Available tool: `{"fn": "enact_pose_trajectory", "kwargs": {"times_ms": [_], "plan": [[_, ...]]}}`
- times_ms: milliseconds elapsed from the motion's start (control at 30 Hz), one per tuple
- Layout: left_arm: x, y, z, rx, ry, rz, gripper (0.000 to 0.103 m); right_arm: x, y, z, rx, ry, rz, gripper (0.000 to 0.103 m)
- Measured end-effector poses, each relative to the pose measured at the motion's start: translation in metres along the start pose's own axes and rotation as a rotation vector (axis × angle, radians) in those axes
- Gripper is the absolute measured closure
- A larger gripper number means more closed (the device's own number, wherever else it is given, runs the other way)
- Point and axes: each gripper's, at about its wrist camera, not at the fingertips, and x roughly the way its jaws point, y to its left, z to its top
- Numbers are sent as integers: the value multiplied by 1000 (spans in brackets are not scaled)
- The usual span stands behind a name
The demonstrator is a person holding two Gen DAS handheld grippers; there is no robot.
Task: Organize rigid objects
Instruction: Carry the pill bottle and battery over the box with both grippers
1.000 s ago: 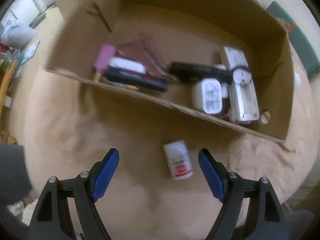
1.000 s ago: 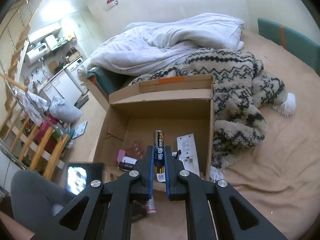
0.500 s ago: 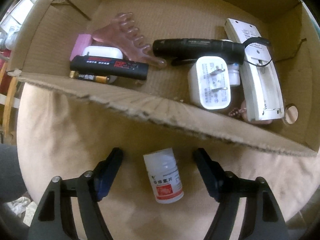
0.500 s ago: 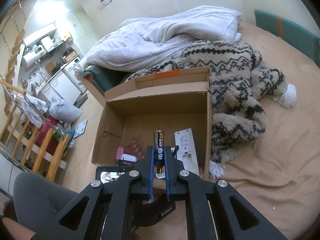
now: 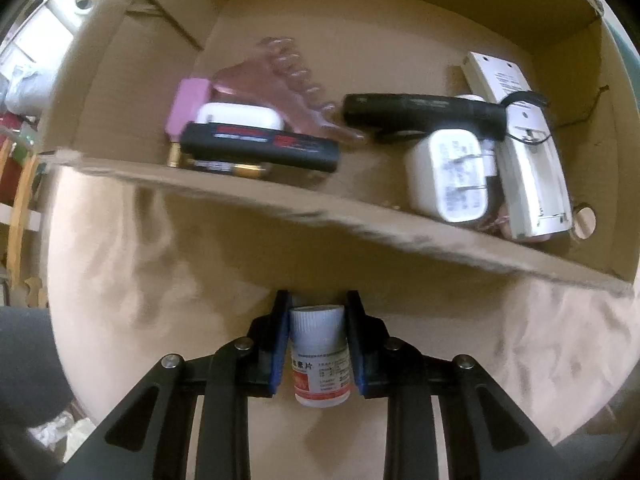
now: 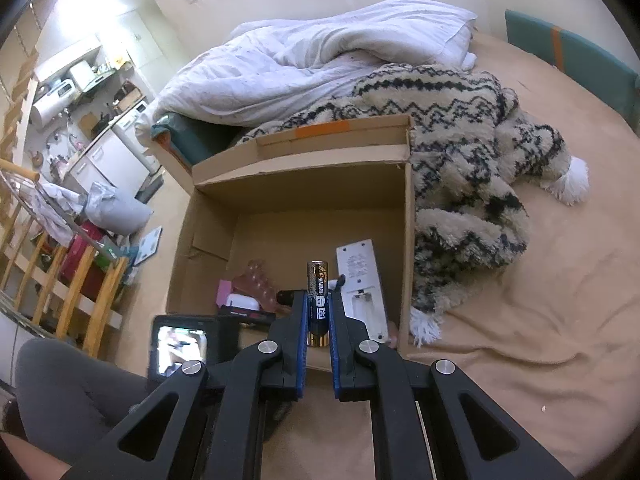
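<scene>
While the left gripper (image 5: 318, 322) is clamping the bottle (image 5: 320, 356) between its blue pads, the box (image 5: 280, 204) is lying straight ahead of it, with the near wall standing between bottle and box floor. Cap forward, the bottle is running along the fingers, its long axis pointing at that wall, so the coming move is probably calling for a lift over the rim before any forward travel. Over the bed, the right gripper (image 6: 318, 310) is pinching a battery (image 6: 317, 300) upright, end pointing up and away, just short of the box's near edge. Both grippers are sitting near the box; the right one seems higher and better placed for dropping in.
</scene>
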Motion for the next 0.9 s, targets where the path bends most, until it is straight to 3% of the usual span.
{"fn": "enact_pose_trajectory", "kwargs": {"times_ms": [300, 633, 733, 900], "plan": [[-29, 56, 2, -1, -48, 36, 79, 5, -1, -2, -8, 18, -35, 92], [-112, 103, 33, 20, -201, -20, 79, 17, -3, 7, 6, 42, -43, 92], [-129, 98, 38, 35, -246, -16, 79, 24, 2, 15, -17, 36, -55, 92], [-135, 84, 79, 37, -321, -19, 79, 41, 4, 31, -28, 36, -54, 92]]}}
